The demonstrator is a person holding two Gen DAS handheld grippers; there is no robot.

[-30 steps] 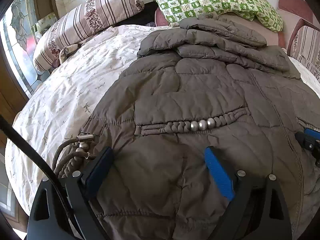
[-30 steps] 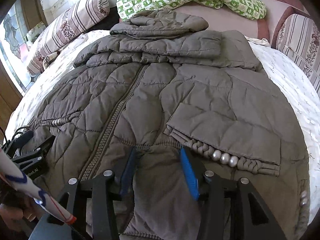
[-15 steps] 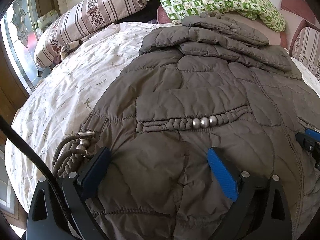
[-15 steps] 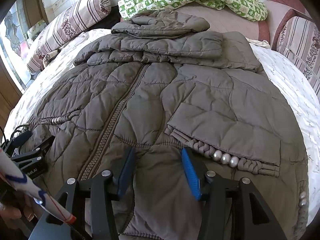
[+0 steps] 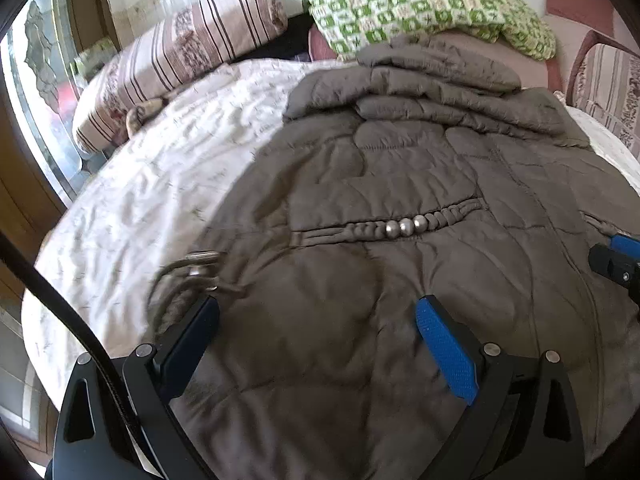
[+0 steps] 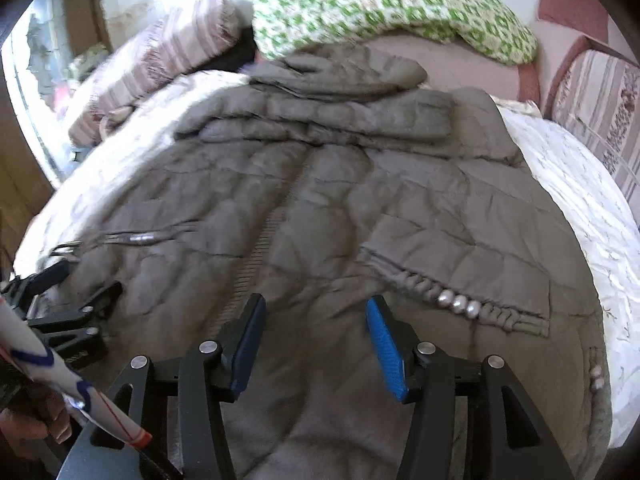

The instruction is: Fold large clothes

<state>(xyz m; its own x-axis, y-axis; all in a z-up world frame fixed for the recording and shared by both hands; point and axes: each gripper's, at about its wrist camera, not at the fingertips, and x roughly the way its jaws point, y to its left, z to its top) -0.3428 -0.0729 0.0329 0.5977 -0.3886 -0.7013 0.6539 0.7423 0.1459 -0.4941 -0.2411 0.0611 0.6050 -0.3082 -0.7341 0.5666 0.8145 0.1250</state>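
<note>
With the quilted coat (image 5: 400, 280) spread zipper-up across the bed (image 5: 140, 200), both the left gripper (image 5: 316, 320) and right gripper (image 6: 312, 320) are released over its 6 o'clock hem, so a shallow bite risks slippage.

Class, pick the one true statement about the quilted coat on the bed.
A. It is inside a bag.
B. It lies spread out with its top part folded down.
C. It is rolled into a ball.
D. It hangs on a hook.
B: the coat lies flat on the bed, with its sleeves and hood stacked across the top.
</note>
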